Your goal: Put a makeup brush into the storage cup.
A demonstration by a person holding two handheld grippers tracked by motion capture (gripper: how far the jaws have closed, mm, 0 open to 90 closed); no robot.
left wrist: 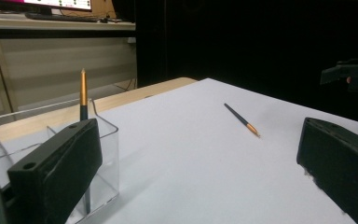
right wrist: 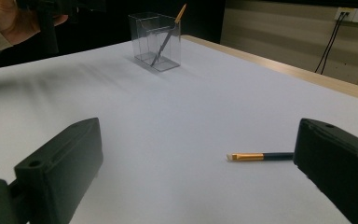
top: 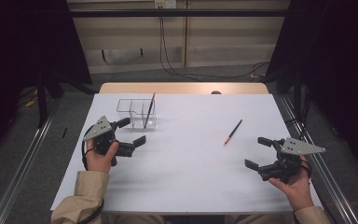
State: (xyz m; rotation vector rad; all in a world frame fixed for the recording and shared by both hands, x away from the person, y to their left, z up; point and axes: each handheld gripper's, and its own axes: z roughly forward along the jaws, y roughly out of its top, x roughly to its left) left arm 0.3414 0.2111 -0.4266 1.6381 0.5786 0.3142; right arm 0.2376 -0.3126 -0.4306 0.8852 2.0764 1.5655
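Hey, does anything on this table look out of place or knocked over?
One brush lies loose on the white table, apart from the clear holder, where a matching brush stands leaning. Nothing looks spilled or damaged. Both the left gripper and the right gripper are open and hold nothing.

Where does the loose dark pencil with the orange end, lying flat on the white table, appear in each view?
High view: the dark pencil with the orange end lies right of centre, ahead of the right gripper.
Left gripper view: right of centre, lying apart on the sheet.
Right gripper view: lower right, beside the right jaw.
Shared landmark: the clear plastic holder.
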